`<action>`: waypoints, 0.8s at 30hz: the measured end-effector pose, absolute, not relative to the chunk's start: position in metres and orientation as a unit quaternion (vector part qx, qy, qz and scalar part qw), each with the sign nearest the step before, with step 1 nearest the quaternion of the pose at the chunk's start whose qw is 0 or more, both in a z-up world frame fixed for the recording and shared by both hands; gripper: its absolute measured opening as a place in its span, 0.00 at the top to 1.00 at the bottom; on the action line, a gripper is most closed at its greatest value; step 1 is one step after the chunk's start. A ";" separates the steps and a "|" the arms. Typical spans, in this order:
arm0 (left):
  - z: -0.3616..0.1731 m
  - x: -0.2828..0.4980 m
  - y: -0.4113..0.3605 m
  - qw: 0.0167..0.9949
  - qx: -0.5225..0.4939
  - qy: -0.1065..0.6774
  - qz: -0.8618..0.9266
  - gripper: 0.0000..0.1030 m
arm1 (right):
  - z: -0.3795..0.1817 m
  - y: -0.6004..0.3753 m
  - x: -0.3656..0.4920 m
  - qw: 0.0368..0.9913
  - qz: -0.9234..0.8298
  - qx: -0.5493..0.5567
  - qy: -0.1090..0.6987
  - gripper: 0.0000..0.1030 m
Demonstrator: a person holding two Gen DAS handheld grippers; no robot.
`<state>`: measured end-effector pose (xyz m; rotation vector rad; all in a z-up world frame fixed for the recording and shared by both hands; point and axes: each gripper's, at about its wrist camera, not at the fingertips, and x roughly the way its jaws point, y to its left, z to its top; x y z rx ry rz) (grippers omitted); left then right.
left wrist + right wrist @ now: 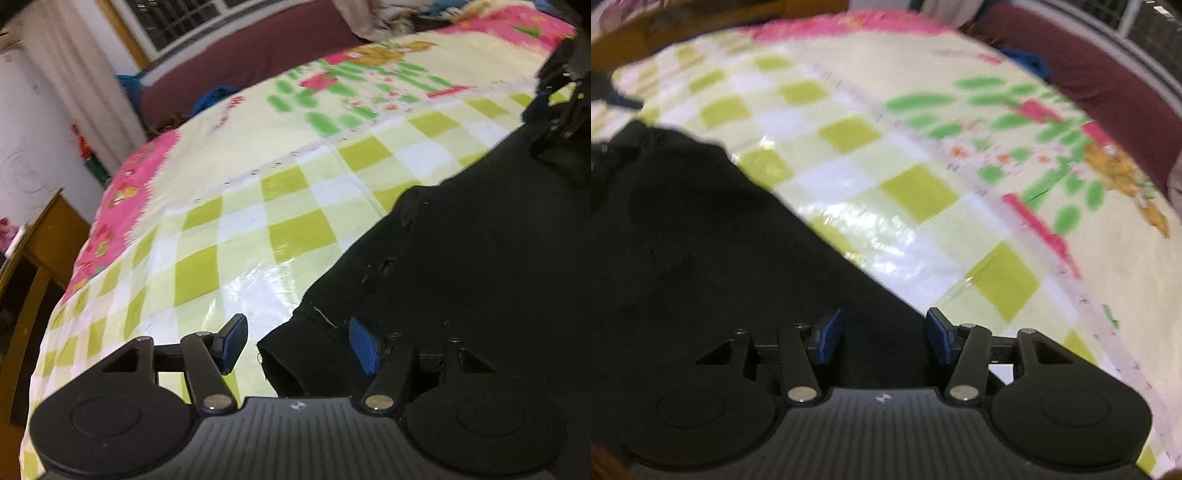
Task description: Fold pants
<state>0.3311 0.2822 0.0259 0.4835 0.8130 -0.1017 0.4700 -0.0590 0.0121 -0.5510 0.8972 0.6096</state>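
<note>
- Checked green-and-white sheet covers the bed ahead of both my tools; a maroon wall runs behind it.
- My left gripper is spread apart, a hem of the black pants between its fingers.
- My right gripper is released too, the pants' edge lying between its fingers and spreading off to their left.

The black pants lie spread flat on the checked bedcover, a frayed hem opening toward its near edge, cloth slightly rumpled
</note>
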 end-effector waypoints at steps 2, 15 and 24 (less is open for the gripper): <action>0.026 0.335 0.283 0.884 0.243 0.394 -0.061 0.24 | 0.004 -0.054 0.468 0.805 0.300 -0.276 0.431 0.50; 0.012 0.358 0.300 0.871 0.258 0.414 -0.061 0.10 | -0.013 -0.043 0.484 0.799 0.314 -0.273 0.435 0.62; 0.010 0.363 0.297 0.855 0.229 0.458 -0.085 0.51 | -0.004 -0.042 0.466 0.814 0.297 -0.261 0.425 0.93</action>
